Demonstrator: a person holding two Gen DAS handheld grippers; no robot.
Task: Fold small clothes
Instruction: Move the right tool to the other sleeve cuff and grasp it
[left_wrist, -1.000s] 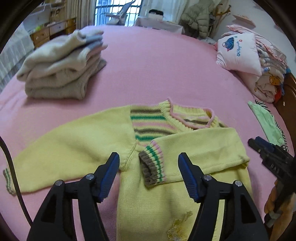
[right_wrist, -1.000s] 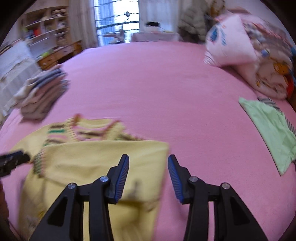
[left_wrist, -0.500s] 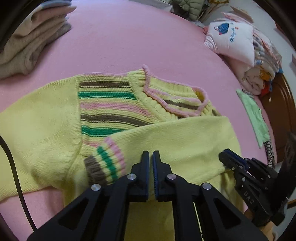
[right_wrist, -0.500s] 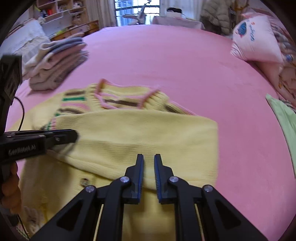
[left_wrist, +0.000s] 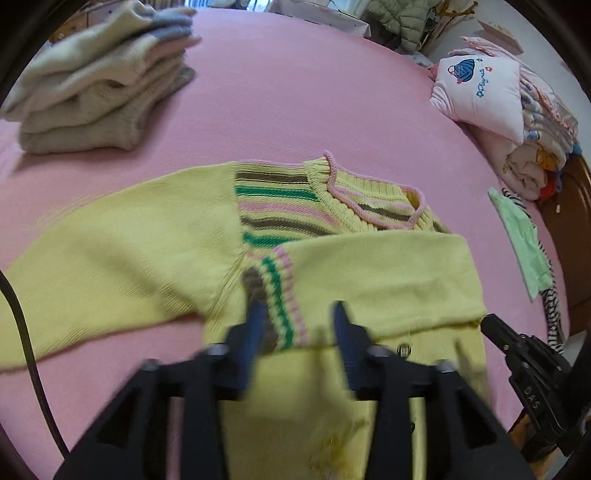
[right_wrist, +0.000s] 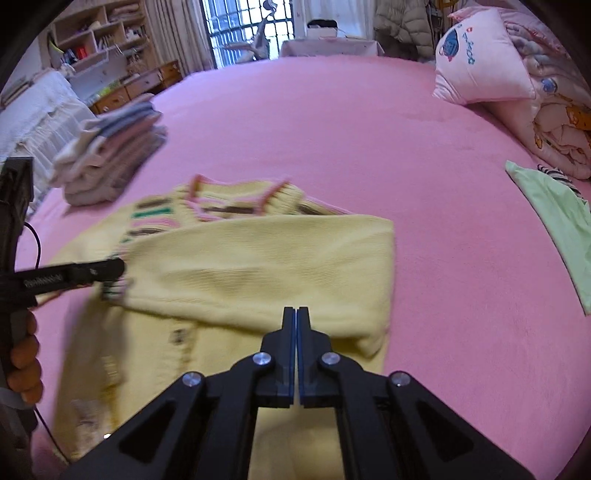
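A small yellow knit sweater (left_wrist: 147, 258) with striped shoulders and a pink-edged collar lies flat on the pink bed. Its right sleeve (left_wrist: 384, 280) is folded across the chest, with the striped cuff (left_wrist: 277, 295) near the middle. Its left sleeve stretches out to the left. My left gripper (left_wrist: 297, 317) is open, its jaws on either side of the cuff, blurred. My right gripper (right_wrist: 296, 314) is shut at the lower edge of the folded sleeve (right_wrist: 258, 266); whether it pinches cloth I cannot tell. The left gripper also shows in the right wrist view (right_wrist: 99, 271).
A stack of folded beige and grey clothes (left_wrist: 99, 85) sits at the far left of the bed (left_wrist: 314, 92). A pink pillow and bedding pile (left_wrist: 491, 96) lie at the right. A green garment (left_wrist: 521, 236) lies over a striped one near the right edge.
My left gripper was shut on the folded sleeve half a second ago and is now open by the cuff. My right gripper closed during the last second and stays shut at the sleeve's edge.
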